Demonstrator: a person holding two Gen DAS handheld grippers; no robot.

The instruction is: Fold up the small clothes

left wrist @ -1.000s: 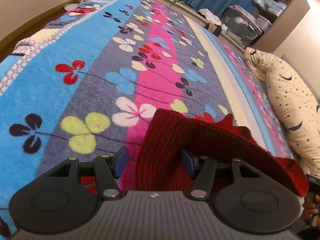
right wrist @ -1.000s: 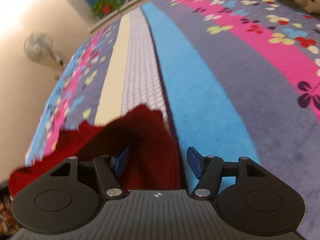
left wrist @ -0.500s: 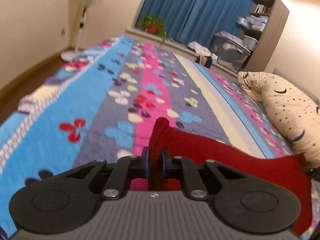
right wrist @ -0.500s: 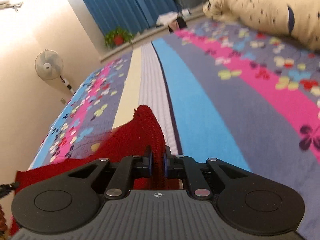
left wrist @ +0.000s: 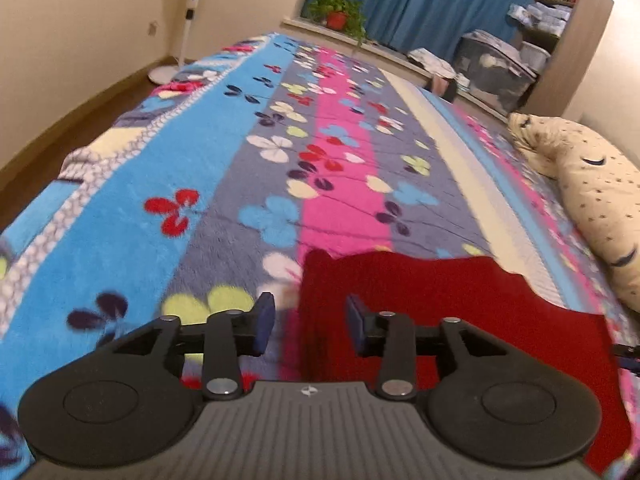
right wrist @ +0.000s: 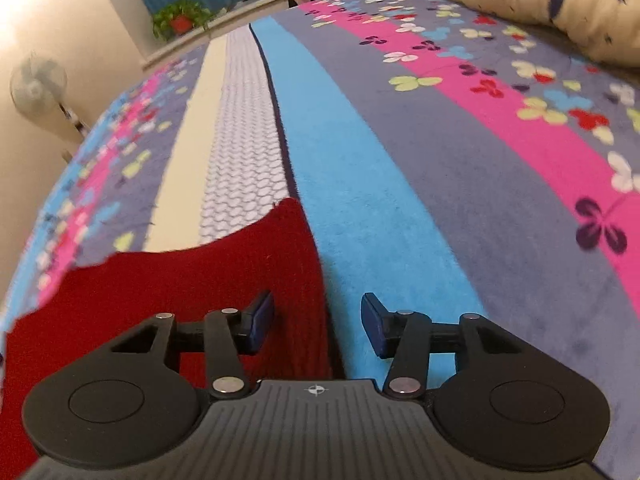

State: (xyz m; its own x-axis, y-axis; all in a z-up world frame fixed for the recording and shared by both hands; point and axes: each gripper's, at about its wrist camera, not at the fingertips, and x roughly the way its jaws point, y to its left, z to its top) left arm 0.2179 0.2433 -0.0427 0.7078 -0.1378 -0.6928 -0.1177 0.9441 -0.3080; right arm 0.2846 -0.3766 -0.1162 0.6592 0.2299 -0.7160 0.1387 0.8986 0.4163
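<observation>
A dark red knitted garment point(left wrist: 460, 312) lies spread on the flowered bedspread point(left wrist: 200, 208). In the left wrist view my left gripper point(left wrist: 310, 326) hangs over the garment's left edge; its jaws are opening, the cloth's edge lies between the blue pads without touching them. In the right wrist view the same red garment point(right wrist: 180, 292) fills the lower left. My right gripper point(right wrist: 318, 326) stands over its right edge, jaws opening, the ribbed edge lying loose between the pads.
A cream star-patterned pillow point(left wrist: 592, 200) lies along the bed's right side. Beyond the bed stand a fan point(left wrist: 188, 20), a potted plant point(left wrist: 338, 16), blue curtains and a shelf with storage boxes point(left wrist: 496, 68). Wooden floor point(left wrist: 60, 136) runs on the left.
Half a second ago both grippers were shut on the raised garment's edges. Now both have let go, and the red cloth has dropped flat onto the bedspread.
</observation>
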